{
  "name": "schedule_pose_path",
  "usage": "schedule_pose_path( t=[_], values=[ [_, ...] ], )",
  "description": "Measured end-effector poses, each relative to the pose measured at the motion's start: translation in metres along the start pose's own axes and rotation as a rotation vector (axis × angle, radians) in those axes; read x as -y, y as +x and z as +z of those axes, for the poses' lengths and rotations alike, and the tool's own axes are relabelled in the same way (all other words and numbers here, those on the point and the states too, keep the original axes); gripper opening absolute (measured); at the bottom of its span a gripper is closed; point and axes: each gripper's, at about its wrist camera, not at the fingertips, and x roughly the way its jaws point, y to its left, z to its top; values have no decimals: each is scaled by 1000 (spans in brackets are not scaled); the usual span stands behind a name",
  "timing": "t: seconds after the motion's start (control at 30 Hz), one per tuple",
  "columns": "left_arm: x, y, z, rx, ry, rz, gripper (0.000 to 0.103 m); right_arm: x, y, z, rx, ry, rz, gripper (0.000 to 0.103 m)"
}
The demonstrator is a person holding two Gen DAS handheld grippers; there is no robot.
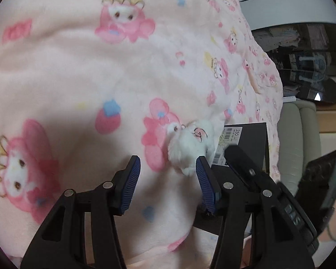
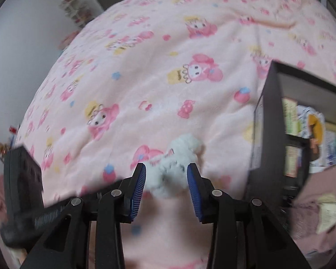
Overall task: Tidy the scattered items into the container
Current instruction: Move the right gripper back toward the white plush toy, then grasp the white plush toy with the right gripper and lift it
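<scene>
A small white plush toy (image 1: 190, 145) lies on the pink cartoon-print blanket (image 1: 78, 78), beside a black box (image 1: 246, 139) with a barcode label. My left gripper (image 1: 168, 160) hovers open just short of the toy, with only blanket between its blue pads. In the right wrist view the same plush toy (image 2: 177, 172) sits blurred between the blue pads of my right gripper (image 2: 166, 167). The jaws stand apart around it and the toy still rests on the blanket (image 2: 168, 78). The black box (image 2: 271, 121) stands open at the right with colourful packets inside.
The blanket's edge drops off at the right in the left wrist view, with a beige chair (image 1: 302, 134) and dark furniture beyond. A shelf with small items (image 2: 74, 4) stands against the wall. Pinkish cloth (image 2: 320, 213) lies beside the box.
</scene>
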Motion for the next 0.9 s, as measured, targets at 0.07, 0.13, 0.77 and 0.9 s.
schedule_pose_path(
  t=[0.07,0.13,0.77,0.9],
  values=[
    [-3,-3,1,20,-13,9,52,0,7,6,9,15,-14,34],
    [-3,-7,2,58,-20,32,52,7,15,10,16,67,-41,34],
    [-11,2,5,0,-64,-56,23,-6,3,-34,-71,41,206,32],
    [0,3,0,-42,-16,-112,24,-1,-40,-42,15,34,239,31]
  ],
)
